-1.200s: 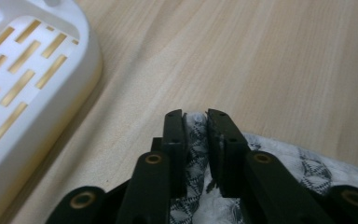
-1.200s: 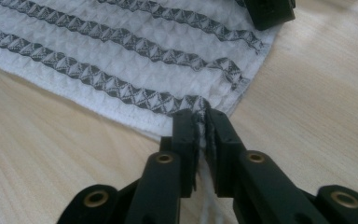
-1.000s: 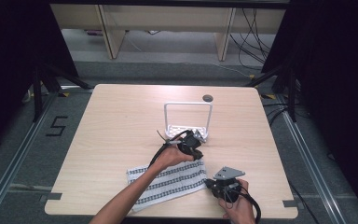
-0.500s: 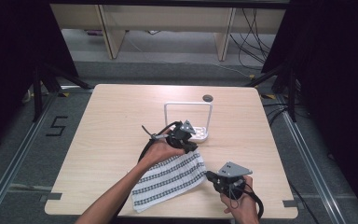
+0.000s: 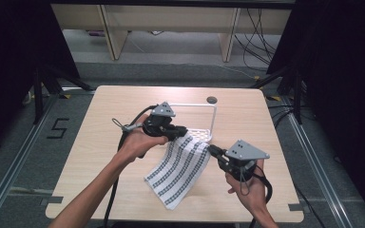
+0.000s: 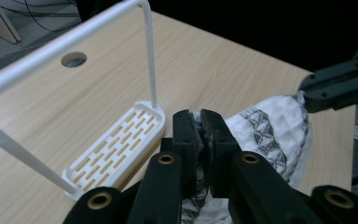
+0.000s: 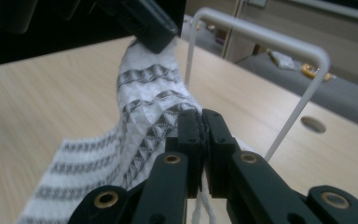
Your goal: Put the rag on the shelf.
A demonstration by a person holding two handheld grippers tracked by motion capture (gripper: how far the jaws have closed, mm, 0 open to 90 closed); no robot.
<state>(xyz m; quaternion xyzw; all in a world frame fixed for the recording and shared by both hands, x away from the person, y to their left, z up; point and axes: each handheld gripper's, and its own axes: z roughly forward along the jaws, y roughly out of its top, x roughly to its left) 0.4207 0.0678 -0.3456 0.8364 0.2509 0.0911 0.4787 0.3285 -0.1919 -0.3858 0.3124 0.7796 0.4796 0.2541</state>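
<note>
The worktop is pale wood with a round cable hole near its far edge, standing on a grey floor with black drapes at either side and light wooden furniture legs and loose cables beyond. On it stands one white rack, a slotted base with a thin hoop frame rising from it. One cloth, white with dark patterned stripes, is lifted at its far end and trails down to lie on the worktop toward the near edge. There are two hand-held grippers, one in each of the person's hands. The left hand-held gripper is clamped on the cloth's upper corner, just beside the rack's base; in the left gripper view its jaws are pressed together with fabric bunched between them. The right hand-held gripper is clamped on the cloth's other upper corner, nearer the worktop's right side; the right gripper view shows its jaws closed with the striped fabric caught between them, and the rack's hoop just behind. The cloth hangs taut between the two.
</note>
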